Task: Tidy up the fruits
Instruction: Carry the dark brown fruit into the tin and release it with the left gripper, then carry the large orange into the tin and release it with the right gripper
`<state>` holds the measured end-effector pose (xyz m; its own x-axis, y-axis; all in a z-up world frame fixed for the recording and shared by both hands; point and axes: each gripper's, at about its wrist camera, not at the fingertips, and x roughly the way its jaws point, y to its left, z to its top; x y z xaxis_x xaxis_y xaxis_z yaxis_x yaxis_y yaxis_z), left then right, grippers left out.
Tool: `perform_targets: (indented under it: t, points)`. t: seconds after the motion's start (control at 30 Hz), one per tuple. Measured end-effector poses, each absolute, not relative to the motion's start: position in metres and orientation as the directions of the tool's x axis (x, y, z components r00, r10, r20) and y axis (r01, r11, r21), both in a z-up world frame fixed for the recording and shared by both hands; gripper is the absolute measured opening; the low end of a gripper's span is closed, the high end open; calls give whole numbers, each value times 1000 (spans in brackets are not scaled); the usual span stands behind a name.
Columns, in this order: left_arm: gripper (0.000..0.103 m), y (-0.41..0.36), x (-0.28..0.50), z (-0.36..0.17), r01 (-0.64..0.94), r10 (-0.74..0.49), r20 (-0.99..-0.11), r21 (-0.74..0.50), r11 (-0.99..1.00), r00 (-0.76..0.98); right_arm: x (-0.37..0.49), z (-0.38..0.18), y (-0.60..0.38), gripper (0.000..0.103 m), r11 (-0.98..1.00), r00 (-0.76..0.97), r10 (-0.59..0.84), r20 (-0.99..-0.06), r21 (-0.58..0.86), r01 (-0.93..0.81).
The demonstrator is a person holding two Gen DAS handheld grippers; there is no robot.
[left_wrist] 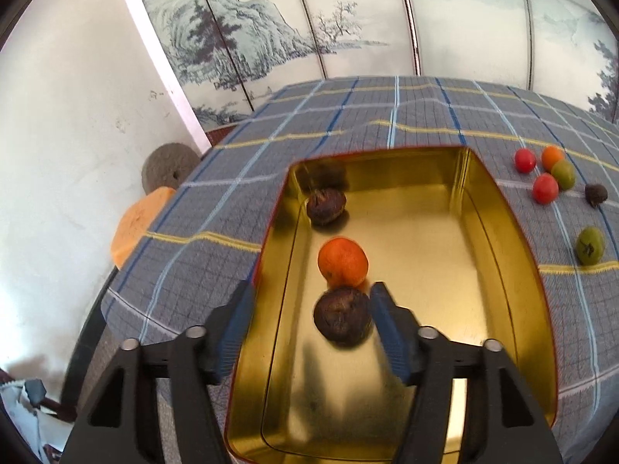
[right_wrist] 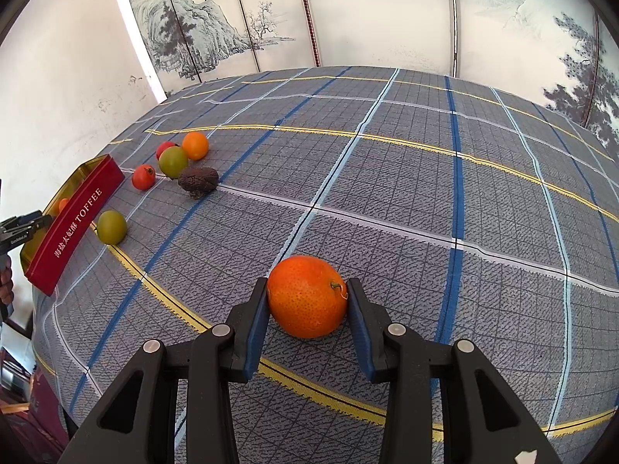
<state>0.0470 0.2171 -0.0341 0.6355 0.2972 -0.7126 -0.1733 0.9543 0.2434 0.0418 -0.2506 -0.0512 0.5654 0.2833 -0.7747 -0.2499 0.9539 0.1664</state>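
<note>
Right hand-held gripper (right_wrist: 307,294) clamps the orange (right_wrist: 307,295), stem pointing right; open bench (right_wrist: 425,178) ahead. Left hand-held gripper (left_wrist: 309,301) gapes, seemingly clear of the dark fruit (left_wrist: 341,320) in the tin (left_wrist: 503,232).

Red tin (right_wrist: 73,228) side, as I read it: "TOFFEE" in pale letters, after a line of Chinese characters.
Elsewhere: nothing I can read.

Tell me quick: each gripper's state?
Left gripper: open, wrinkled dark brown fruit loose between its fingers.
Right gripper: shut on round orange tangerine.
</note>
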Motion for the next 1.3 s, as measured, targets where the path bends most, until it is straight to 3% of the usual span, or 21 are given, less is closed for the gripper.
perform_targets:
  t: [0.77,1.03,1.3]
  points:
    - [67,201,-12,-7,-208,288,-698,200,957,656,23,-45,-238,36,947,572,308,-760,187,-262]
    - [67,210,-23,-7,-231,277,-703,162,959,655,9,-9,-172,37,879,547,447,-707,236,-413]
    - [67,252,-50,-3,-355,324,-691,104,929,646,-2,17,-49,37,717,398,615,-681,272,-642]
